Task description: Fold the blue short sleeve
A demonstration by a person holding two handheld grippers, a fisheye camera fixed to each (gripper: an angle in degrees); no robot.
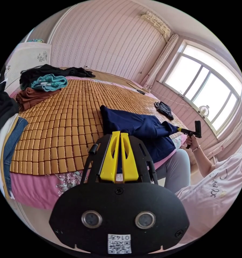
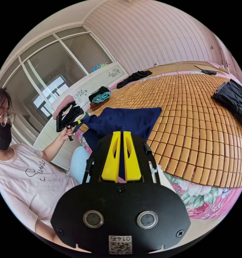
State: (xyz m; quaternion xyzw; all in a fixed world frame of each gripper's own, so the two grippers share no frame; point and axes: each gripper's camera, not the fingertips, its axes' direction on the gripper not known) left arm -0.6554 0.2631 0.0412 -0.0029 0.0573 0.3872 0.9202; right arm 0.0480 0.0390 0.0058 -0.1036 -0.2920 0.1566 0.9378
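Blue short sleeve point(image 1: 142, 129) sits at the bed's near edge on the bamboo mat point(image 1: 61, 129), stretched lengthwise between both grippers, running from 6 toward 3 o'clock in the left gripper view. Left gripper point(image 1: 120, 134) and right gripper point(image 2: 120, 134) each pinch an end, jaws closed on fabric.

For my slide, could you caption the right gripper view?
Both grippers pinch the blue shirt at the bamboo-matted bed's edge.

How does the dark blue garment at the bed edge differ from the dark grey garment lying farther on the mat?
The blue garment is spread out and hangs over the bed edge; the grey garment lies bunched, fully on the mat. The left gripper and right gripper pinch the blue one; the grey one lies untouched. Both rest on the mat.
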